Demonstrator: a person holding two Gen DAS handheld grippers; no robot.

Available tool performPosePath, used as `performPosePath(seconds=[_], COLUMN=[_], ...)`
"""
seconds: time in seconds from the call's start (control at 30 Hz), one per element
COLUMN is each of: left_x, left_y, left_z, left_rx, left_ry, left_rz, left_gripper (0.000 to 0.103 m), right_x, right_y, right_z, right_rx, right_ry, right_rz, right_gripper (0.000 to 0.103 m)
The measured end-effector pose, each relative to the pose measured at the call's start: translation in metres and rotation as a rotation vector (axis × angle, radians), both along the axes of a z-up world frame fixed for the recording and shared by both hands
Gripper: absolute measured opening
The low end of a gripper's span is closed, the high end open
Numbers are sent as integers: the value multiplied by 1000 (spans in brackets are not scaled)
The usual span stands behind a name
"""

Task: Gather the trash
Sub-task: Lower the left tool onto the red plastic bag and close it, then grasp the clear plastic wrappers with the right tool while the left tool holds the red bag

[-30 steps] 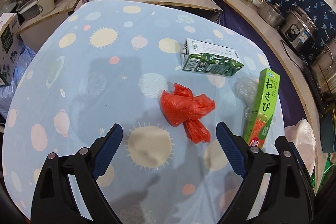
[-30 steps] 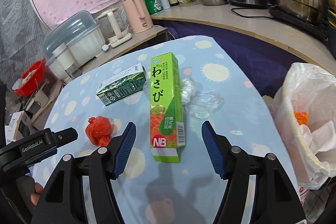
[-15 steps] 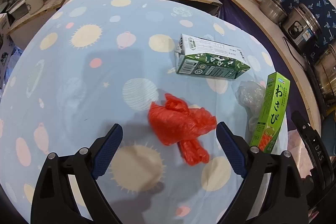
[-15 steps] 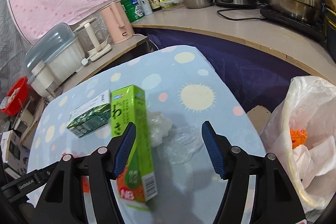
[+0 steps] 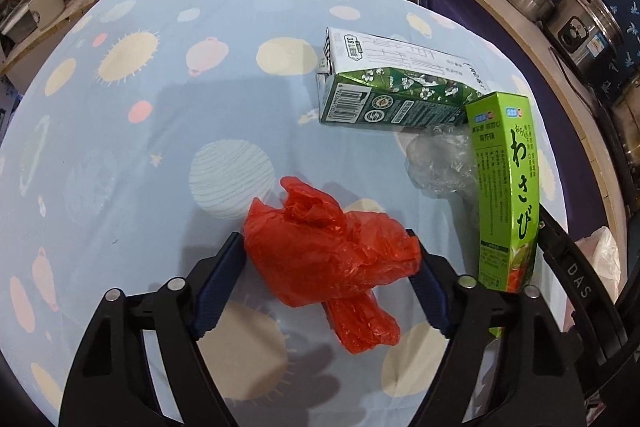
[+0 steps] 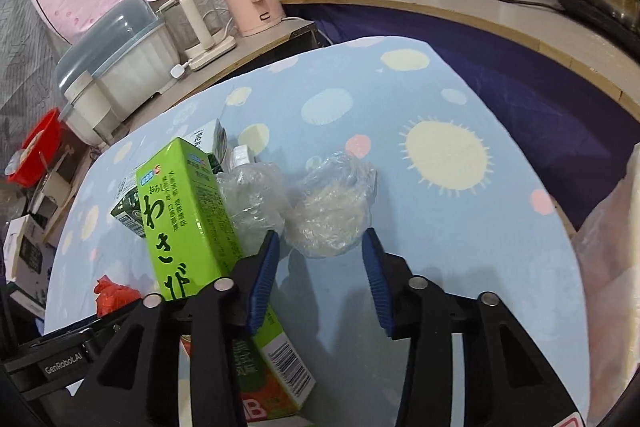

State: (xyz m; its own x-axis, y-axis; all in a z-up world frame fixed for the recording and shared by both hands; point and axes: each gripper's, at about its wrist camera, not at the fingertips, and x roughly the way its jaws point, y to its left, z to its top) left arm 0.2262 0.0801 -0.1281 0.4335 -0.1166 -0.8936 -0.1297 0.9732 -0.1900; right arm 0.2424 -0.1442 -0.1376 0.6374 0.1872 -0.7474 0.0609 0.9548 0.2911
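Collection incomplete: four items lie on the table (image 5: 120, 155). Red bag (image 5: 328, 251), crumpled plastic (image 6: 332, 211) and milk carton (image 5: 392, 87) all lie close beside the wasabi box (image 5: 504, 187). Left gripper (image 5: 332, 279) brackets the bag, pads apparently touching (grip unconfirmed). Right gripper (image 6: 320, 263) stands open about the plastic.

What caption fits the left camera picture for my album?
Left gripper closing its jaws around a crumpled red plastic bag on the sun-patterned tablecloth.

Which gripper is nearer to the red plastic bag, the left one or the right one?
Left. The left gripper has the red plastic bag between its open fingers. The right gripper is beyond the wasabi box, around a clear plastic wad.
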Motion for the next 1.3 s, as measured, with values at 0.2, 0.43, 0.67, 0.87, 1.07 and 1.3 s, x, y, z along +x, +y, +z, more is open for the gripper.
performPosePath(seconds=[0.2, 0.43, 0.67, 0.87, 1.07, 1.3], left_x=[-3, -7, -7, -8, -10, -29], left_y=[5, 12, 16, 14, 17, 16], left_z=[3, 4, 3, 2, 6, 31], left_rx=[-14, -34, -34, -20, -36, -45], left_ry=[-8, 2, 11, -6, -6, -50], left_rz=[-10, 2, -13, -31, -28, -41], left_gripper=[49, 44, 44, 44, 43, 43], right_x=[-6, 4, 29, 36, 23, -7], right_y=[-8, 1, 28, 43, 42, 22], right_z=[15, 24, 18, 7, 26, 78], right_rx=[36, 61, 78, 67, 38, 60], right_ry=[-27, -28, 11, 26, -26, -141], right_rz=[-26, 8, 62, 98, 85, 28], right_gripper=[36, 40, 43, 29, 22, 21])
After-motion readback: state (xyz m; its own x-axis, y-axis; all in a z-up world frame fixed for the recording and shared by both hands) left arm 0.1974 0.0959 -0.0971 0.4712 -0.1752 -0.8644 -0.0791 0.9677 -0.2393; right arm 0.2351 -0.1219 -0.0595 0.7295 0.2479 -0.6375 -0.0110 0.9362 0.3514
